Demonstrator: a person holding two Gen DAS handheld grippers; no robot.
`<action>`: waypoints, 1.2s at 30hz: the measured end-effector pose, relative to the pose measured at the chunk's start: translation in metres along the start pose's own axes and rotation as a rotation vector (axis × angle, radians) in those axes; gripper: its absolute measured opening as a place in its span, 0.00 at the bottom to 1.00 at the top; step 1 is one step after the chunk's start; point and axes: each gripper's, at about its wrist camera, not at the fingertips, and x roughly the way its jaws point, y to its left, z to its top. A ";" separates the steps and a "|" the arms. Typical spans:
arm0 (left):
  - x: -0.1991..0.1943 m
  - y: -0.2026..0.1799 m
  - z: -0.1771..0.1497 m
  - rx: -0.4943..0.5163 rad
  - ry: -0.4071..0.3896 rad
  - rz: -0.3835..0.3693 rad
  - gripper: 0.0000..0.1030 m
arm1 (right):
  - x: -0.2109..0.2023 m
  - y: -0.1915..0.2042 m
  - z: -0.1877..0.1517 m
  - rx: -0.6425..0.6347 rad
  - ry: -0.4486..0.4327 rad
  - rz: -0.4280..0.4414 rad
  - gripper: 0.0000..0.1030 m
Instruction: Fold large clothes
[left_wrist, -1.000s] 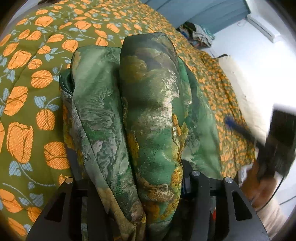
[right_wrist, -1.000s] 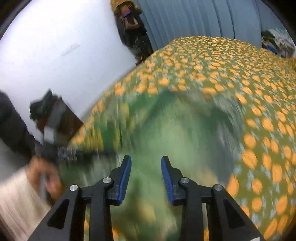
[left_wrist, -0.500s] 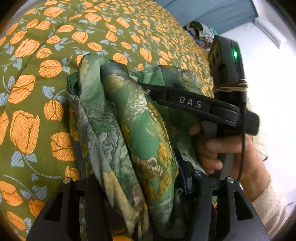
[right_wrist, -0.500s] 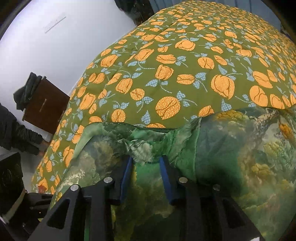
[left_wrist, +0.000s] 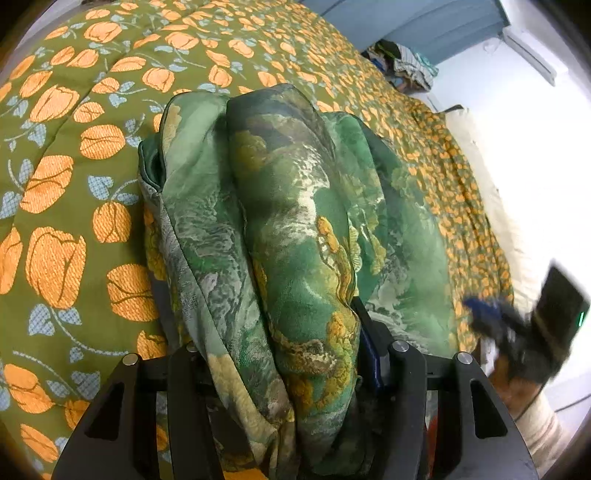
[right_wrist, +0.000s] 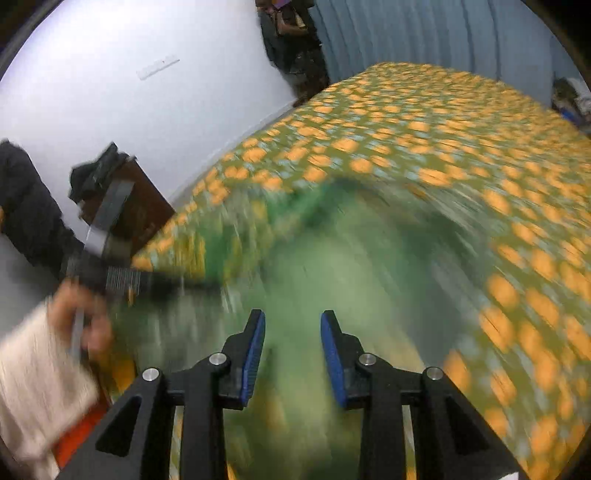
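Right tongs have let go since a moment ago, now spread and pulled back, blurry. Left tongs still clamp the bunched garment on the bed; clothes pile far right.

a wide bed covered in an olive-green quilt with orange tulip print carries a bunched green landscape-print garment; crumpled clothes sit at its far edge.

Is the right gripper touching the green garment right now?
Apart. The right wrist view shows the right gripper open with nothing between its blue pads; the left wrist view shows it beside the green garment.
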 end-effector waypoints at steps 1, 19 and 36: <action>0.000 0.001 0.000 -0.005 -0.003 0.003 0.56 | -0.013 -0.001 -0.021 0.015 0.001 -0.028 0.31; -0.007 -0.016 -0.007 -0.035 -0.050 0.026 0.65 | 0.007 0.009 -0.080 0.106 -0.036 -0.165 0.47; 0.005 0.015 -0.005 -0.105 0.037 0.060 0.99 | -0.040 0.008 -0.077 0.215 -0.128 -0.081 0.72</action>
